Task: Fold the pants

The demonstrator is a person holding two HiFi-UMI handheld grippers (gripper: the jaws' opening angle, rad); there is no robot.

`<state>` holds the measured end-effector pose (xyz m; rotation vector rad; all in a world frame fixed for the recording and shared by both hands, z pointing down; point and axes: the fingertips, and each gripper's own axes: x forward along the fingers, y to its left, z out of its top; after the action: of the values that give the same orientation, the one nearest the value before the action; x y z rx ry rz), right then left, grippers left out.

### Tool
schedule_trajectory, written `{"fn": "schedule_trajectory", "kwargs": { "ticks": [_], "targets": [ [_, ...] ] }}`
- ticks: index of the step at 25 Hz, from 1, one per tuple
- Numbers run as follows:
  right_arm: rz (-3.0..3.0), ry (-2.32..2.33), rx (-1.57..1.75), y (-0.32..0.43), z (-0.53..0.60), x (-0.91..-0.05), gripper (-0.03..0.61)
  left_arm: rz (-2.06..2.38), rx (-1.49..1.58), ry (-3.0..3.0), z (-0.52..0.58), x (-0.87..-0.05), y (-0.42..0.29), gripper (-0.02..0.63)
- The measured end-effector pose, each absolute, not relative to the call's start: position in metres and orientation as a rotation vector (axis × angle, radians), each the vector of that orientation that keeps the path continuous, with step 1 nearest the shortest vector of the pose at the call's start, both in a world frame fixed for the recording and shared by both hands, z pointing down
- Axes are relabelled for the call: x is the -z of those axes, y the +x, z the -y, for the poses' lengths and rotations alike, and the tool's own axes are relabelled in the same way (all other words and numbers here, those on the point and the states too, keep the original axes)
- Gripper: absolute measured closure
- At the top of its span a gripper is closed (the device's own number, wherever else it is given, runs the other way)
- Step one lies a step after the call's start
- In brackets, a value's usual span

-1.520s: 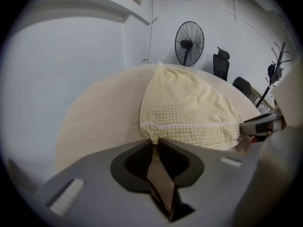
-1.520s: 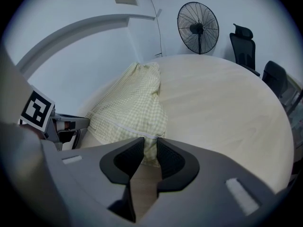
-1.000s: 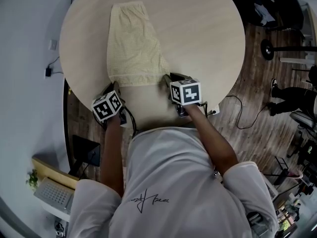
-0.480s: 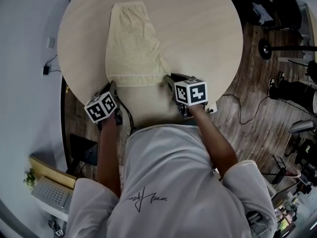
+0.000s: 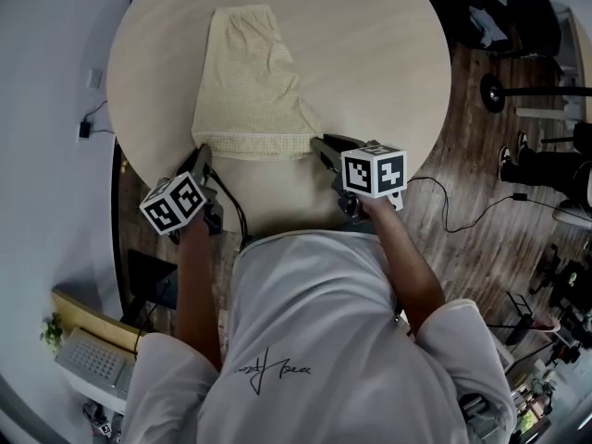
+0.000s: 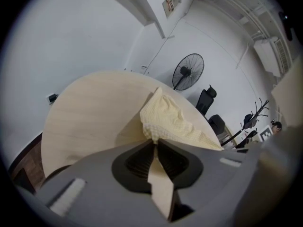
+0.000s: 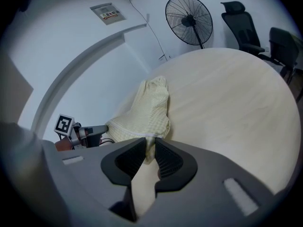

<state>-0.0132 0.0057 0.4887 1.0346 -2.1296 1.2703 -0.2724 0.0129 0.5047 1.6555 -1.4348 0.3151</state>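
Pale yellow checked pants [image 5: 248, 86] lie lengthwise on the round wooden table [image 5: 388, 54], with the wide hem nearest me. My left gripper [image 5: 200, 154] is shut on the hem's left corner, and in the left gripper view the cloth [image 6: 166, 119] bunches right at the closed jaws [image 6: 155, 144]. At the hem's right corner my right gripper [image 5: 318, 143] is also shut on the fabric. In the right gripper view the pants [image 7: 147, 109] rise from the pinched jaws [image 7: 150, 148]. The near hem is lifted a little off the table.
The table's near edge runs just under both grippers. A wall stands close on the left. A standing fan [image 7: 188, 19] and office chairs [image 7: 242, 19] are beyond the table. Cables [image 5: 453, 220] lie on the wooden floor to the right.
Both grippers have risen with the hem's corners still held, and their marker cubes appear larger and further apart. The near hem has come up off the table.
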Motion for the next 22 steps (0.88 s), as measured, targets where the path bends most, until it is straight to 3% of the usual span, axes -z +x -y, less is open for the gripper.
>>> {"fn": "schedule_trajectory", "kwargs": {
  "ticks": [22],
  "targets": [
    [2.267, 0.946, -1.313, -0.015, 0.047, -0.429, 0.52, 1.395, -0.148, 1.729, 0.041, -0.446, -0.272, 0.528]
  ]
}}
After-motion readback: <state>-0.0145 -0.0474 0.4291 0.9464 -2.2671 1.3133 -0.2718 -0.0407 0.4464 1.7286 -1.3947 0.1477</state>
